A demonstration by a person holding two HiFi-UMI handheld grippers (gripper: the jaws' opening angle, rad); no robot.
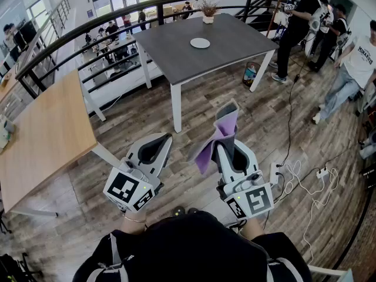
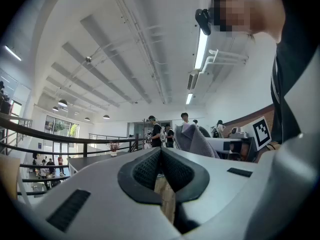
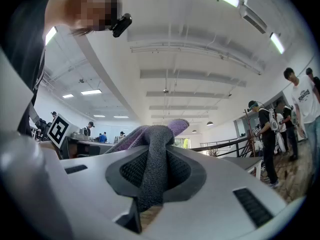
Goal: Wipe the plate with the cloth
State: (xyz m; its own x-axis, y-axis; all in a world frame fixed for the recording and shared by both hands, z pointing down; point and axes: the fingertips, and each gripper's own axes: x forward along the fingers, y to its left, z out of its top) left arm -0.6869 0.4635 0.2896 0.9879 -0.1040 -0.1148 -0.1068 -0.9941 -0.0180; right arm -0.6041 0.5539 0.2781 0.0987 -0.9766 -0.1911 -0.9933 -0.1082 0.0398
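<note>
Head view: white plate (image 1: 200,43) sits at 12 o'clock on the grey table (image 1: 170,60), well apart from both grippers. Right gripper (image 1: 227,111) clamps the purple-grey cloth (image 1: 212,143). Left gripper (image 1: 166,138) is clenched and empty. Wiping not started; approach and wipe remain.

The right gripper (image 3: 152,171) clamps a grey-and-purple cloth (image 3: 154,156) (folded, bunched above the jaws), aimed slightly upward toward the ceiling (image 3: 190,49).
</note>
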